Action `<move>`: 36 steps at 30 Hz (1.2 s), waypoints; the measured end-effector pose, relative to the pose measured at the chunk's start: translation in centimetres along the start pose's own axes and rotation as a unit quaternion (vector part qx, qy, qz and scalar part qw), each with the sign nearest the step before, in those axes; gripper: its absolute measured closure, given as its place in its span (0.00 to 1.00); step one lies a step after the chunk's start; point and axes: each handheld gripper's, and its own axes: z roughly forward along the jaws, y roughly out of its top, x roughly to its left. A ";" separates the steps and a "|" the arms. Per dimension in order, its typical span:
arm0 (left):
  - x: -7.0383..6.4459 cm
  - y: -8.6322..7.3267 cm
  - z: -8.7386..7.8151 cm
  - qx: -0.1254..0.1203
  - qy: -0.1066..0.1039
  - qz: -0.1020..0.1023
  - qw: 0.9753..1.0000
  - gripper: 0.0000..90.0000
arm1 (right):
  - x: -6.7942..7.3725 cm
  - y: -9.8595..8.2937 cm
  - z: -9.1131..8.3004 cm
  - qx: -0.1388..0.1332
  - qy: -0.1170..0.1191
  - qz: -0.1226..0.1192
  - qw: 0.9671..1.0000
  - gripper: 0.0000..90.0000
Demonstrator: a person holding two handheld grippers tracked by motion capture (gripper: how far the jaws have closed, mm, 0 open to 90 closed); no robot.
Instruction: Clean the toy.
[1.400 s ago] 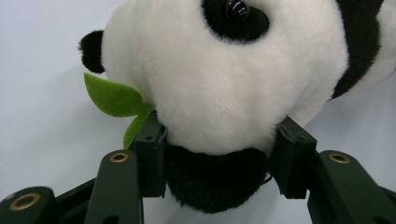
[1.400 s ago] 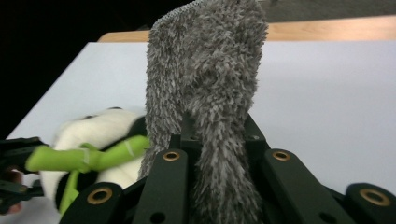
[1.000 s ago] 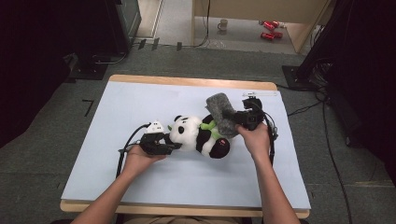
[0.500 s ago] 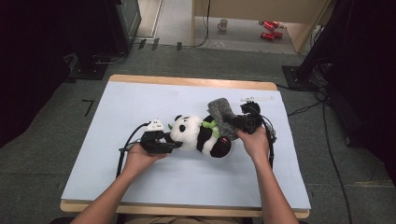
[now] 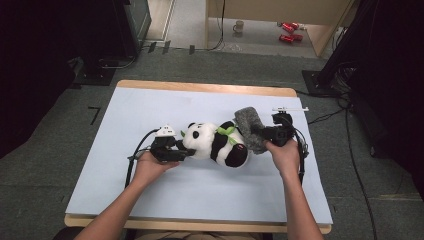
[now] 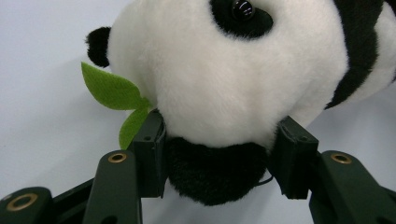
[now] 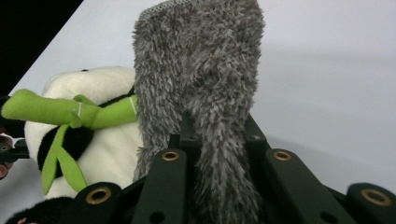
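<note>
A black-and-white plush panda [image 5: 218,146] lies on its side in the middle of the pale blue table top [image 5: 150,110], head to the left, with a green felt bamboo sprig [image 7: 70,112] at its neck. My left gripper [image 5: 186,149] is shut on the panda: in the left gripper view the jaws [image 6: 217,149] squeeze a black furry part under the white head [image 6: 224,79]. A grey fuzzy cloth [image 5: 248,128] stands just right of the panda's body. My right gripper [image 5: 260,134] is shut on its lower end [image 7: 215,135].
The blue top has bare room along its far side, at its left and along the front edge. A wooden rim [image 5: 205,88] borders the table's far side. On the floor beyond are a mug [image 5: 239,25], red cans [image 5: 287,31] and cables [image 5: 350,150] at the right.
My right gripper has drawn the grey cloth down and to the right, from over the panda's body to beside it. The left gripper and the panda have hardly moved.
</note>
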 end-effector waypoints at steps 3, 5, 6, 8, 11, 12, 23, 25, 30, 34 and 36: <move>0.0 0.1 0.0 -0.001 -0.001 -0.004 1.000 0.51 | -0.4 -0.2 -0.5 0.003 -0.015 0.003 1.000 0.86; 0.1 0.1 0.0 0.000 -0.001 -0.005 1.000 0.51 | -0.8 -0.4 -0.7 0.007 -0.024 0.008 1.000 0.86; 0.1 0.1 0.0 0.001 -0.001 -0.007 1.000 0.51 | -1.0 -0.5 -0.9 0.006 -0.027 0.010 1.000 0.86; 0.1 0.1 0.0 0.000 -0.002 -0.010 1.000 0.51 | -1.3 -0.5 -1.3 0.005 -0.036 0.012 0.999 0.86; 0.2 0.2 0.1 0.001 -0.003 -0.010 1.000 0.51 | -1.4 -0.5 -2.3 -0.003 -0.038 0.017 0.999 0.86; 0.2 0.2 0.1 0.001 -0.003 -0.009 1.000 0.51 | -1.2 -0.3 -2.6 -0.008 -0.037 0.014 0.999 0.86; 0.1 0.1 0.1 0.001 -0.002 -0.010 1.000 0.51 | 3.1 0.8 -3.2 -0.026 0.023 -0.034 0.999 0.86; 0.1 0.1 0.1 0.001 -0.002 -0.009 1.000 0.51 | 3.7 0.8 -2.8 -0.023 0.033 -0.039 0.998 0.86; 0.0 0.0 0.2 0.004 -0.001 -0.005 1.000 0.51 | 4.7 0.4 -1.0 -0.005 0.048 -0.055 0.997 0.86; 0.0 0.0 0.2 0.011 0.003 0.000 1.000 0.51 | 4.8 -0.2 0.7 0.022 0.048 -0.055 0.997 0.86; -0.1 0.0 0.2 0.013 0.005 0.001 1.000 0.51 | 4.6 -0.5 1.1 0.029 0.047 -0.051 0.997 0.86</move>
